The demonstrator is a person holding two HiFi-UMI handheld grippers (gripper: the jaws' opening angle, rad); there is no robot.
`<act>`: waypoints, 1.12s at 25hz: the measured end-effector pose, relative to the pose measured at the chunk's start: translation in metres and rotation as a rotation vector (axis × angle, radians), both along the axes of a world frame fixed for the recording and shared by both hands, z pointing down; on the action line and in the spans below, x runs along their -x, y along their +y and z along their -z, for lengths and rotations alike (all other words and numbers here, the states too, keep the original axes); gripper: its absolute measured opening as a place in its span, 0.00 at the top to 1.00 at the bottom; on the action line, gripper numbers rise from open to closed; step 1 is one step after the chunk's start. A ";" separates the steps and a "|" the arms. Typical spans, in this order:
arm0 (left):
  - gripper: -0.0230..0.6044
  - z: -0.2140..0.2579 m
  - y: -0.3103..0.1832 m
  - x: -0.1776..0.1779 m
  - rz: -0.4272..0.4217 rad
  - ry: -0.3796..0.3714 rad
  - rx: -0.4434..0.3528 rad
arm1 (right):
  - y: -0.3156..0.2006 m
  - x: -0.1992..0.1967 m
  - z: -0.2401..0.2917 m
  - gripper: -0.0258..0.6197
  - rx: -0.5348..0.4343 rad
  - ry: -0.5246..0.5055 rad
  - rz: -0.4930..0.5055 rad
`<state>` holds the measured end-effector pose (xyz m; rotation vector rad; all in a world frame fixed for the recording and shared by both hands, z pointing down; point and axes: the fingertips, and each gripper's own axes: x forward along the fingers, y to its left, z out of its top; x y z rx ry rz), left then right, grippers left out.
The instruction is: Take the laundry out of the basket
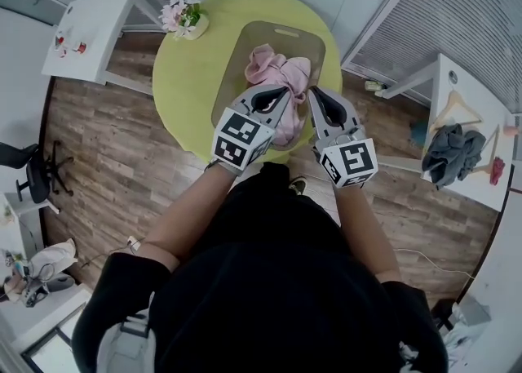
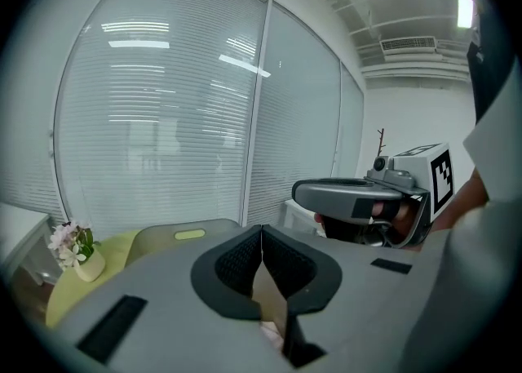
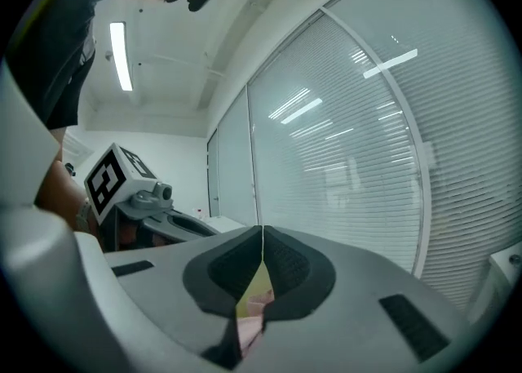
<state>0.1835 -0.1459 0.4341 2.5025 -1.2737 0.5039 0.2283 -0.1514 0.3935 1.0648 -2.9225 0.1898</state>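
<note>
On the round yellow-green table (image 1: 183, 77) stands a translucent grey basket (image 1: 236, 57) with pink laundry (image 1: 273, 69) piled in it. Both grippers hover side by side over the basket's near end, above the pink cloth. My left gripper (image 1: 272, 99) (image 2: 261, 237) has its jaws shut with nothing between them. The right gripper (image 1: 320, 102) (image 3: 262, 237) is likewise shut and holds nothing. Below the right jaws a sliver of pink cloth (image 3: 254, 304) shows. Each gripper view shows the other gripper alongside.
A small pot of pink flowers (image 1: 184, 18) (image 2: 77, 250) sits at the table's far left edge. A white side table (image 1: 90, 33) stands at the upper left. On the right, another white table (image 1: 457, 86) holds hangers and grey clothes (image 1: 451, 151). An office chair (image 1: 37, 171) stands at the left.
</note>
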 end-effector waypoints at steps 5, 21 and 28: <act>0.95 -0.023 -0.027 0.014 0.006 -0.003 0.058 | -0.033 0.009 -0.019 0.92 0.023 0.048 -0.016; 0.95 -0.126 -0.079 0.034 0.057 -0.052 0.352 | -0.099 0.042 -0.068 0.92 0.015 0.118 0.010; 0.94 -0.191 -0.085 0.042 0.145 -0.144 0.506 | -0.119 0.045 -0.079 0.92 0.042 0.115 0.059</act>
